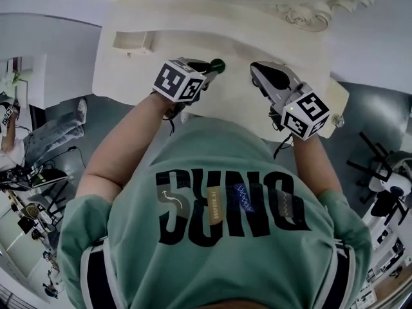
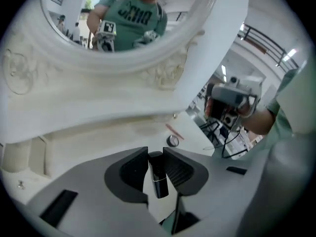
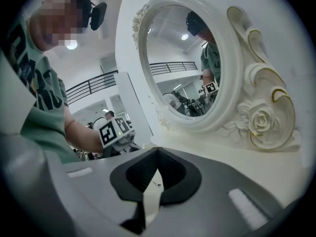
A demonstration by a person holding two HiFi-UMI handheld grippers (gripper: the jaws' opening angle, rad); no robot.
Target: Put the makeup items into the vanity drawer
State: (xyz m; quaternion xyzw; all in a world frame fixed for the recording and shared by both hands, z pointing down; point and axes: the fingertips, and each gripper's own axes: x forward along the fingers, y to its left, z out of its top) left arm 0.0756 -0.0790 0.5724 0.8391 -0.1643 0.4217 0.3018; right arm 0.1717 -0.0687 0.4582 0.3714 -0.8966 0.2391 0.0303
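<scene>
**Ana:** Over the cream vanity top, what does the left gripper have?

**Ben:** A dark tube with a thin silver band. It lies lengthwise between the jaws, one end at their tips and the other pointing back toward the camera. Both pads press against its sides, so the grip is closed on it.

**Ana:** Is it off the surface?

**Ben:** I cannot tell. The head view puts that gripper above the middle of the top, near the front edge.

**Ana:** And the right gripper?

**Ben:** Its jaws meet at the tips with nothing between them. It sits to the right of the other gripper, near it but apart, and faces the oval mirror in its carved white frame.

**Ana:** Any other makeup?

**Ben:** Two items lie beyond the held tube, toward the right end of the top. One is a small round pot, and a thin reddish stick lies just beside it.

**Ana:** Where is the drawer?

**Ben:** A small box-like recess sits at the far left of the vanity. I cannot tell whether it is the drawer. The tube is well apart from it.
</scene>
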